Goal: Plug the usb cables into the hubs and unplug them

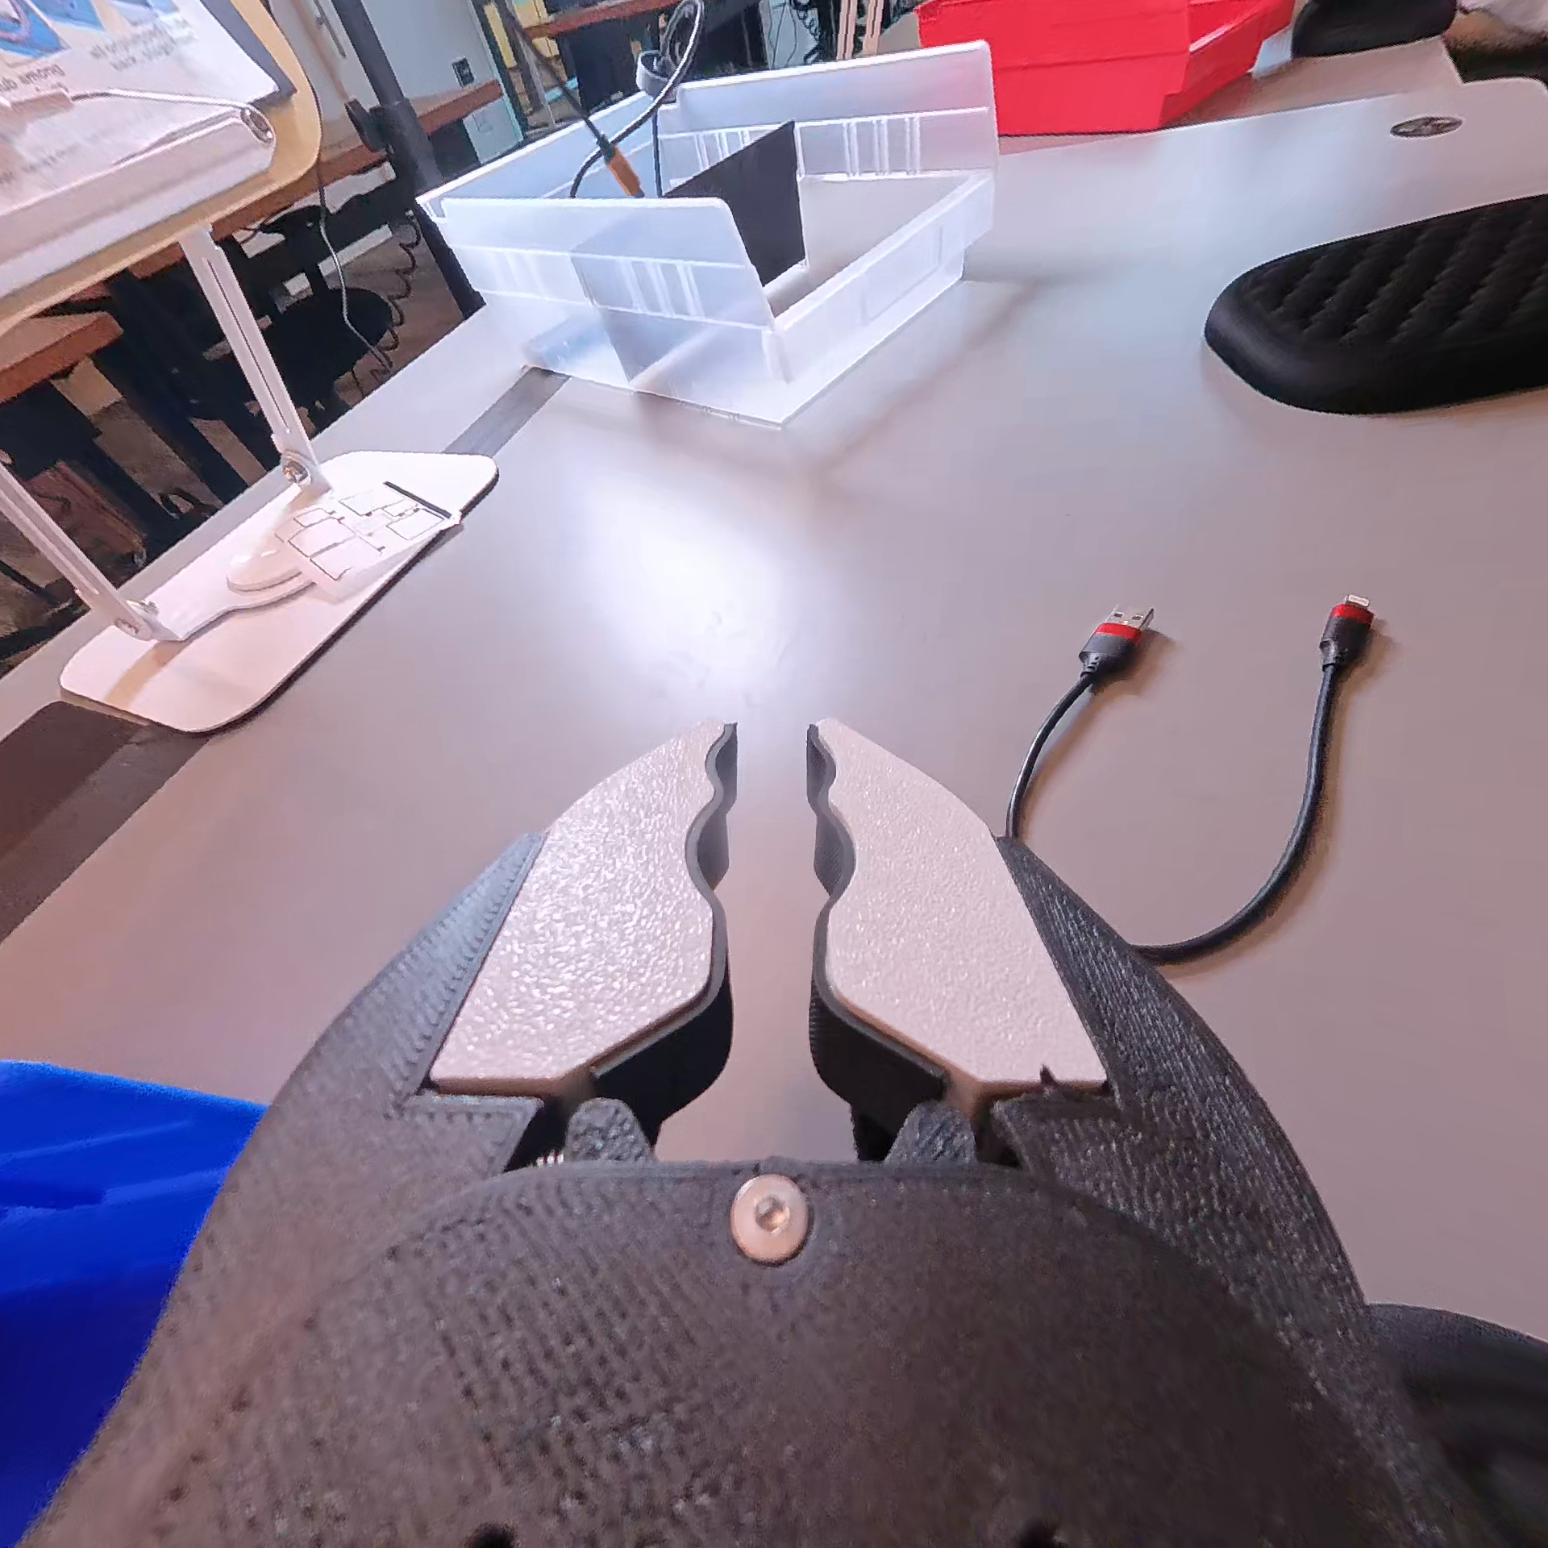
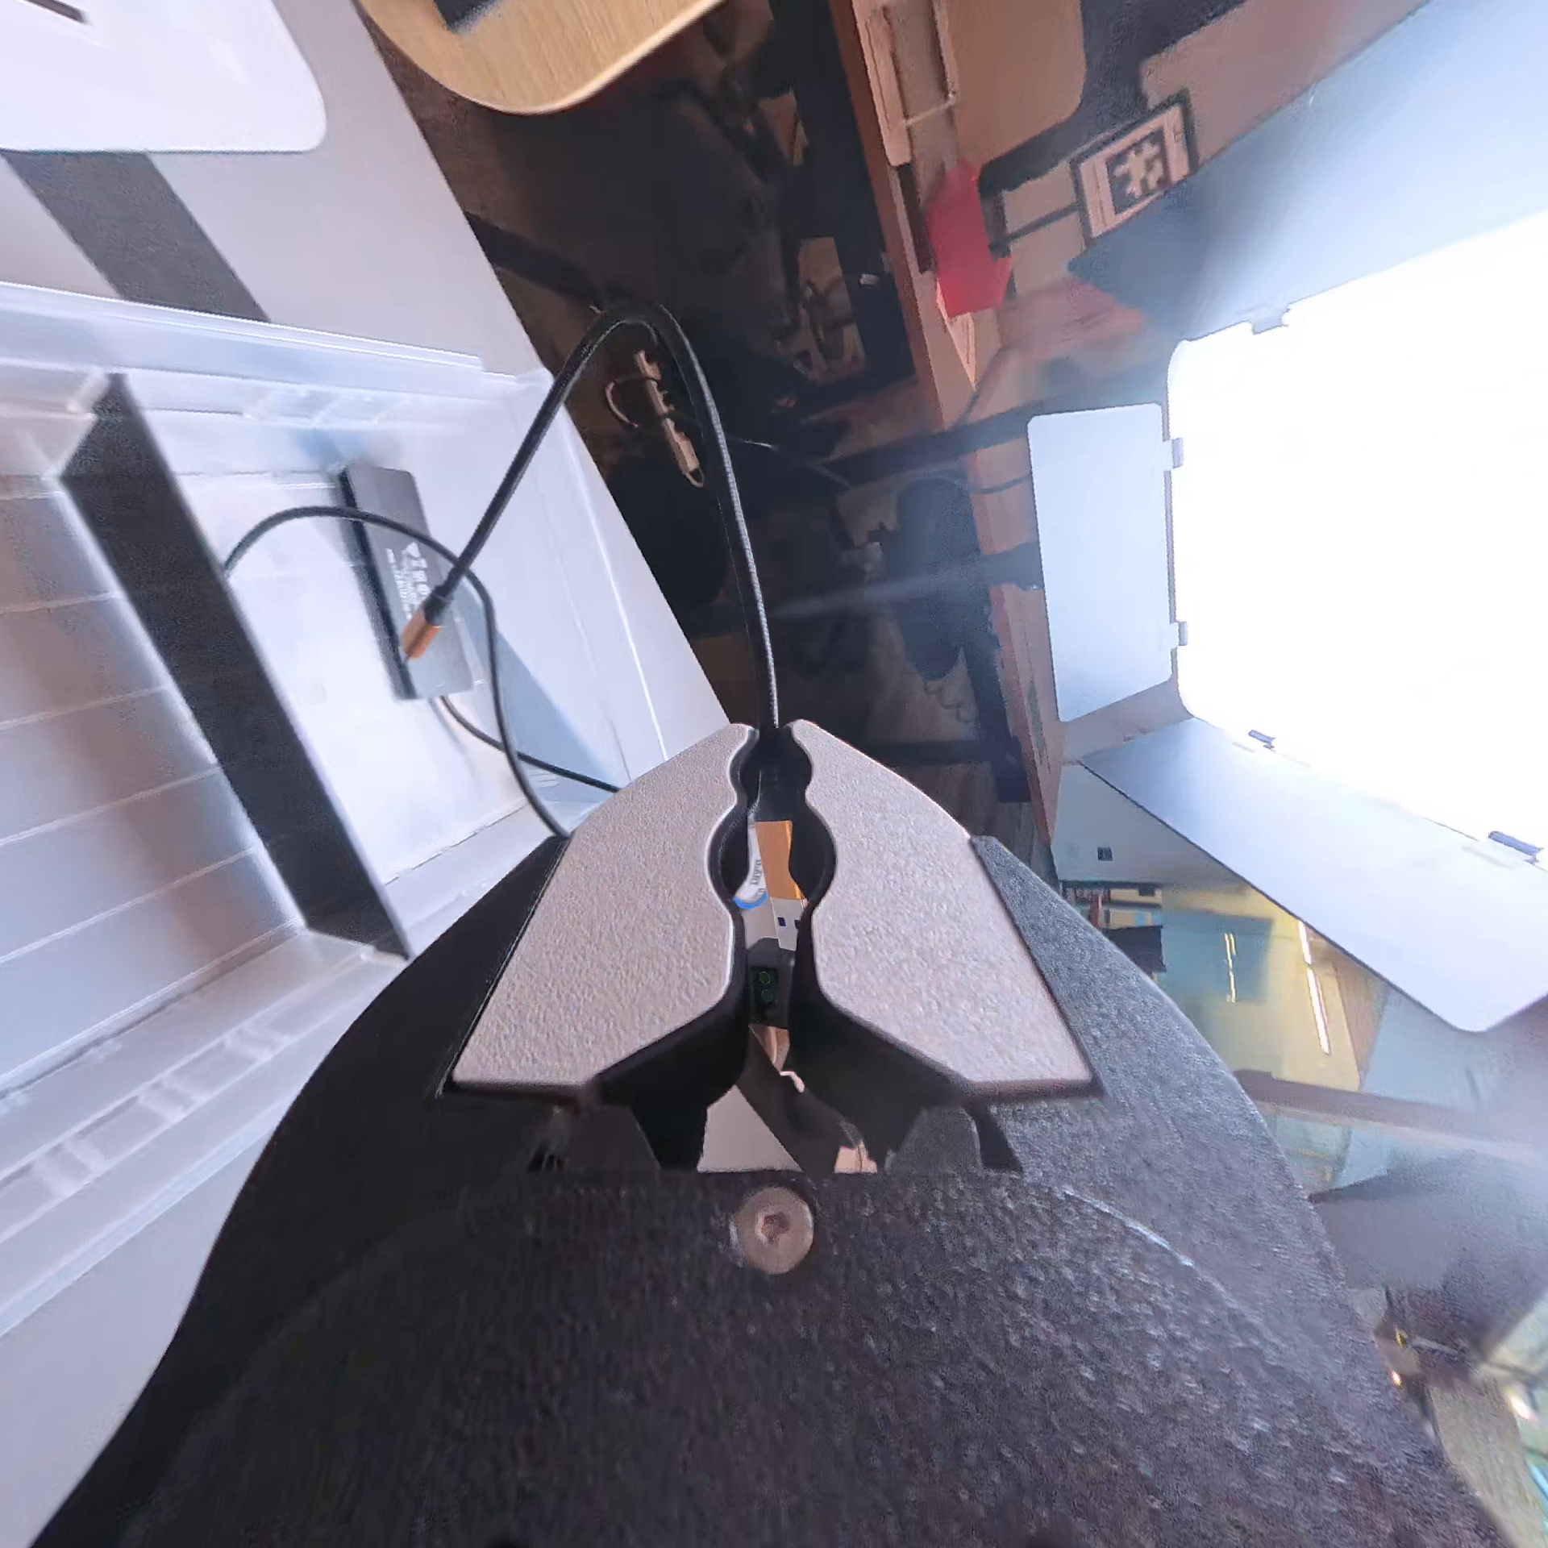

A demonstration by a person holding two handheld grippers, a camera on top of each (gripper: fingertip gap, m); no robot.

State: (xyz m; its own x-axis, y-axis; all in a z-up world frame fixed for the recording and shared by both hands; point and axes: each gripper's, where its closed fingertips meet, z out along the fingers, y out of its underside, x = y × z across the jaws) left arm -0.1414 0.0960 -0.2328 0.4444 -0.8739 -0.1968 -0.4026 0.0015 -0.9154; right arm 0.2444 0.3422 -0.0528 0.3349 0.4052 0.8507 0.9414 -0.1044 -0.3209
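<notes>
A: Where does the left wrist view sit?

B: Low over the table point(image 1: 637, 603), level, looking forward along the left gripper point(image 1: 772, 737). The clear bin point(image 1: 879, 251) stands well ahead, a short cable point(image 1: 1307, 804) near on the right.

A: And the right wrist view?

B: Rolled onto its side, raised beside the same bin point(image 2: 209, 838), close to it. It looks along the right gripper point(image 2: 771, 737) past the table edge toward a bright light panel point(image 2: 1382, 544).

A: What do they share?

B: The bin and its black divider point(image 1: 754, 201) point(image 2: 209, 670); the hub point(image 2: 402, 578) shows only from the right.
</notes>
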